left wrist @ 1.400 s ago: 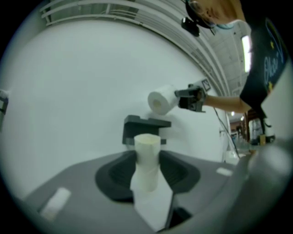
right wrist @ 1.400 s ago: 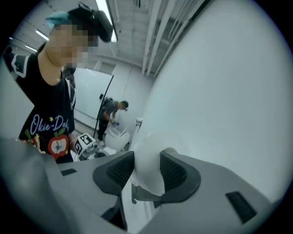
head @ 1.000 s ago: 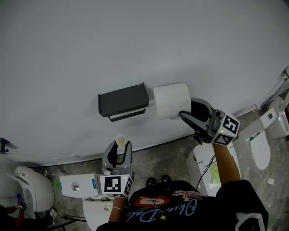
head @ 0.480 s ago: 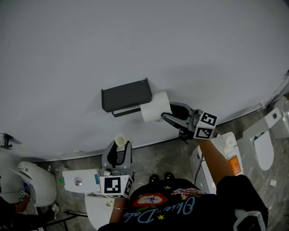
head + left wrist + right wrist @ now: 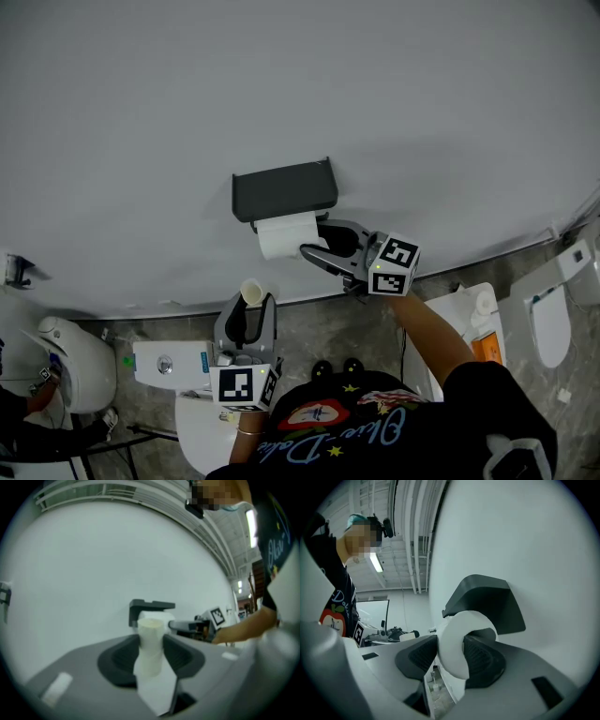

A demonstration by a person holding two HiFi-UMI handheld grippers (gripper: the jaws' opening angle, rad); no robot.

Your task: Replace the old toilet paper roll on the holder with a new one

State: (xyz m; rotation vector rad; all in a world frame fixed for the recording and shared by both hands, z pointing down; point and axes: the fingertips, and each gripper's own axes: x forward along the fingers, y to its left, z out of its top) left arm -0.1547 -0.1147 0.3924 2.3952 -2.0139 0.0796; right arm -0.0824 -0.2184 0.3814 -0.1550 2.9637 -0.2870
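A dark grey holder (image 5: 284,190) is fixed to the white wall. The new white roll (image 5: 284,236) sits right under it, with my right gripper (image 5: 317,244) shut on the roll from the right. In the right gripper view the roll (image 5: 454,646) fills the gap between the jaws, just below the holder (image 5: 487,602). Lower down, my left gripper (image 5: 249,309) points at the wall and is shut on the old roll (image 5: 250,292), a thin pale core. In the left gripper view this core (image 5: 150,641) stands upright between the pads, with a paper tail hanging below it.
A white toilet (image 5: 66,370) stands at the lower left and another (image 5: 548,319) at the right. A white cistern (image 5: 169,361) is below my left gripper. The floor (image 5: 328,328) is grey stone along the foot of the wall.
My right gripper has carried the new roll left and down, from beside the holder's right end to right under it. My left gripper with the old core has hardly moved.
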